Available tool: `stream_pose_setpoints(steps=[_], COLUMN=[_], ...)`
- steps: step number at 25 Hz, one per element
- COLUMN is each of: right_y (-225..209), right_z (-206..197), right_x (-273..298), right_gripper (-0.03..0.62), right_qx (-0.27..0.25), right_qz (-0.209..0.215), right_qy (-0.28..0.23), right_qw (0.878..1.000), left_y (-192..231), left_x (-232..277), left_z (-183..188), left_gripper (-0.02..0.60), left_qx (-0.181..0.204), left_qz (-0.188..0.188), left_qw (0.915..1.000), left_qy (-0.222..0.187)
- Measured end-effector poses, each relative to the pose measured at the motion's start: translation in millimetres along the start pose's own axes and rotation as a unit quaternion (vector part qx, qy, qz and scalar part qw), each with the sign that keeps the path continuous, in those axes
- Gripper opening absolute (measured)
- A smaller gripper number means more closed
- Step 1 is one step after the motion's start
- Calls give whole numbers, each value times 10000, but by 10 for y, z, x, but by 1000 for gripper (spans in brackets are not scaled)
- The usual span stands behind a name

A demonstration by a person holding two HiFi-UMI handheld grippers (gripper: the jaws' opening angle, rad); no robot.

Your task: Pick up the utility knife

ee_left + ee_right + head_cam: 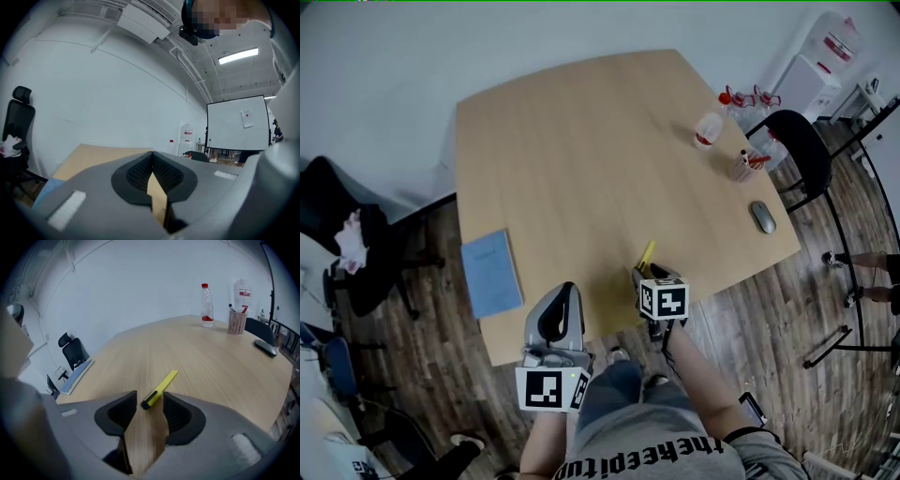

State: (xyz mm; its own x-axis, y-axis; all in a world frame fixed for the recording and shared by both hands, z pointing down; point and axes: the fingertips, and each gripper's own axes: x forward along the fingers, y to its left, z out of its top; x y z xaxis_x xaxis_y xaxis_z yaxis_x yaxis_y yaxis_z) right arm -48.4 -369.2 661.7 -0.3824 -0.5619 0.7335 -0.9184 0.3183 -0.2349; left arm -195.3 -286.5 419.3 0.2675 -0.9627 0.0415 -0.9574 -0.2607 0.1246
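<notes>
The knife [647, 254], a slim yellow one with a dark end, lies flat on the wooden table [581, 141] near the edge closest to the person, right of the middle. In the right gripper view it runs on a slant, its yellow end pointing away up the table and its dark end nearest the camera.

The right gripper [149, 398] tilts down toward the table with its jaws spread wide. The knife's dark end sits in the gap between the jaw tips, closer to the right-hand pad. Neither pad presses on it and it rests on the wood. In the head view this gripper sits just behind the knife, at the table's near edge.

The left gripper [152, 157] points level, out over the table, and its jaws are pressed together at the tips with nothing between them. In the head view it sits at the near edge, left of the right gripper and well apart from the knife.

A blue notebook [491, 272] lies at the table's left edge, beside the left gripper. At the far right corner stand a clear bottle [709, 128] with a red cap and a pen cup [744, 165], and a grey mouse [762, 217] lies nearer along the right edge. A black chair [802, 145] stands by that corner.
</notes>
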Motion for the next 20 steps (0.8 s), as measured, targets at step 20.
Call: stream_pose_setpoints(steps=[20], right_y=[-99], right_z=[-33], right_x=[95], right_gripper=[69], right_qx=[-556], right_qz=[-451], right_qy=[93], right_qw=[9974], left_y=[80], left_x=[42], left_z=[-49], left_gripper=[20], left_qx=[3], left_qz=[112], left_qw=[9999], left_qy=[102])
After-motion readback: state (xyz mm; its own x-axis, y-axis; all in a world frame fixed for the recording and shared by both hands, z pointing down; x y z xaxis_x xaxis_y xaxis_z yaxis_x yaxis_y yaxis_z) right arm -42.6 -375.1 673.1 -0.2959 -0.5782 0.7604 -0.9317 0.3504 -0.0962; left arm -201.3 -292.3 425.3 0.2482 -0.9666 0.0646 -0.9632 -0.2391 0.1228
